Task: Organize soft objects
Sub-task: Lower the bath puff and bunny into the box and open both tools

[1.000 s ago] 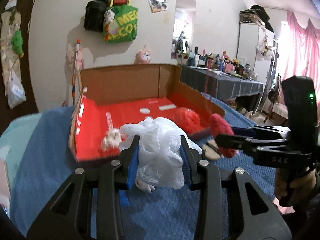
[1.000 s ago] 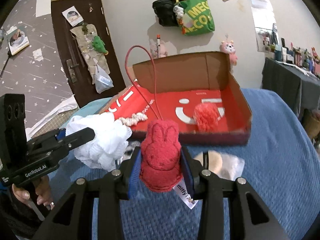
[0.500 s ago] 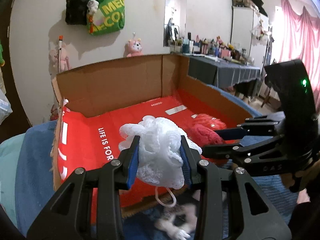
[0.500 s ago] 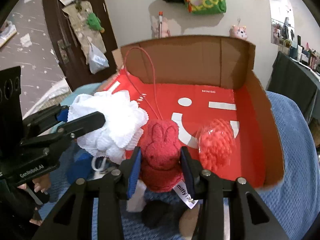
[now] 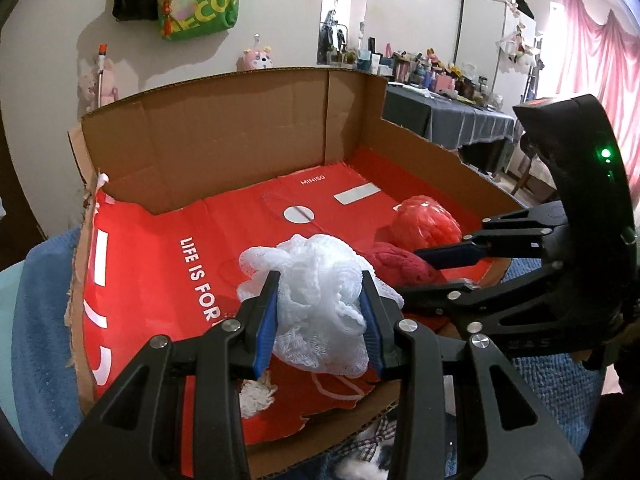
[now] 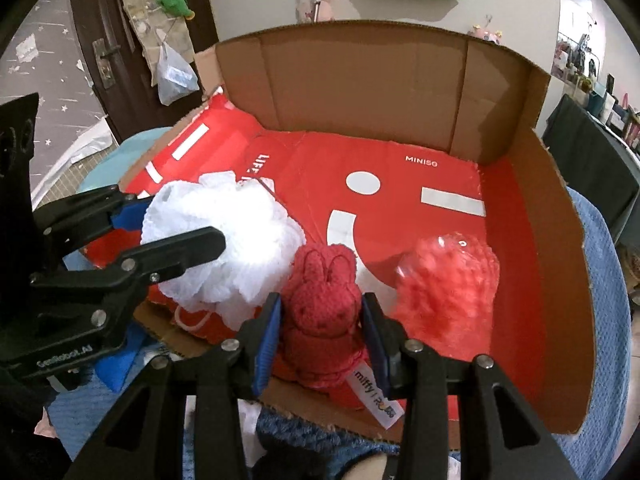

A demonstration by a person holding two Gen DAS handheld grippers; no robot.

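Blue bedspread [image 5: 44, 320] carries the red-lined cardboard box [image 5: 240, 136], with both toys held over its near edge.
Left gripper [image 5: 320, 312] is clamped on the white mesh pouf [image 5: 316, 276]; right gripper [image 6: 320, 328] is clamped on the red rabbit toy [image 6: 320, 292], upright, ears toward the far wall. Dropped here, either could catch the near rim and fall outside.
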